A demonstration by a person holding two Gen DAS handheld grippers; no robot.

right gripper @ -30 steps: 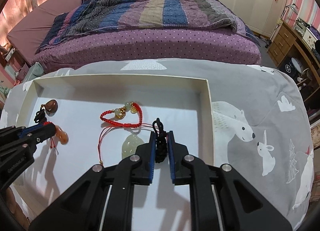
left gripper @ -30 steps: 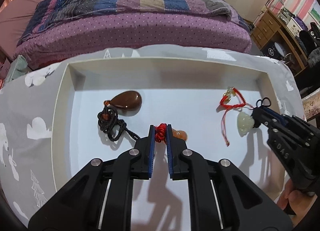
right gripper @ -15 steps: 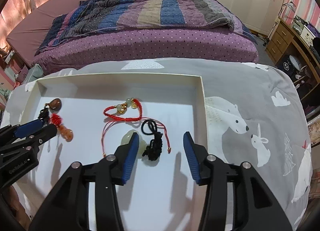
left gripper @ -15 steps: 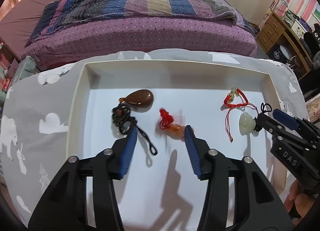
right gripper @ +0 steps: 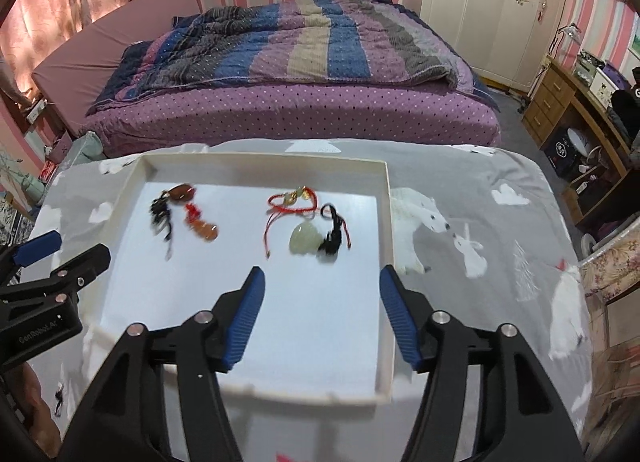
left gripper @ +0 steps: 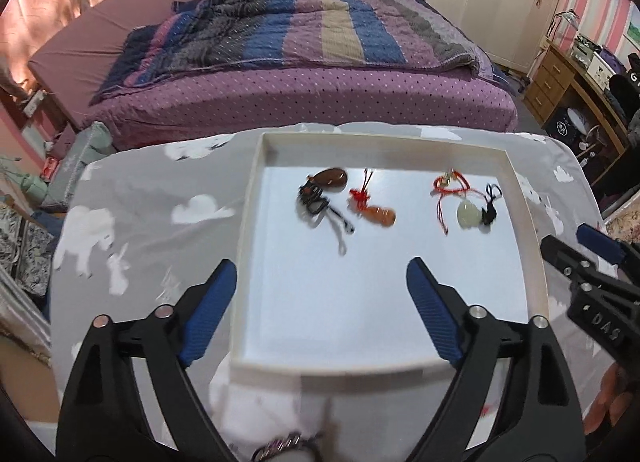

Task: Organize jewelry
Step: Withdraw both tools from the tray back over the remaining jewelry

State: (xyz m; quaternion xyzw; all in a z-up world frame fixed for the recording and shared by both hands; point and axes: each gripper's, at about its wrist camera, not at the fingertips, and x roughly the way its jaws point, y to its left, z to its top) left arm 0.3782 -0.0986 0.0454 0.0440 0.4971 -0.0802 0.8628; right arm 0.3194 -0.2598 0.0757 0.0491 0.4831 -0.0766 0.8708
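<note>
Both tools hang above the near half of a shallow white tray (left gripper: 245, 262) that sits on a counter draped in a grey cloth printed with polar bears (right gripper: 480, 230). The left tool (left gripper: 316, 294) has its jaws opening wide with nothing between them, and the right tool (right gripper: 320, 302) is opening too, likewise empty. All the jewelry lies toward the tray's far edge. By the far left corner sits a brown teardrop pendant (left gripper: 330, 179) with its black cord (left gripper: 316, 202) bunched just beside it, and next to that an orange pendant (left gripper: 380, 215) on a red knotted cord. Toward the far right corner lies a red string bracelet (left gripper: 452, 187), a pale green jade pendant (left gripper: 469, 214) touching its trailing strings, and that pendant's black cord (left gripper: 489, 210) right beside it. As I judge it, the pieces have been set down in two groups and the step in hand is clearing away cleanly. To do it well, lift each tool straight off with jaws apart so no cord snags, and leave the jade's cord free of the red strings. A wristwatch-like band (left gripper: 280, 444) shows at the bottom of the left view, too blurred to name surely.
</note>
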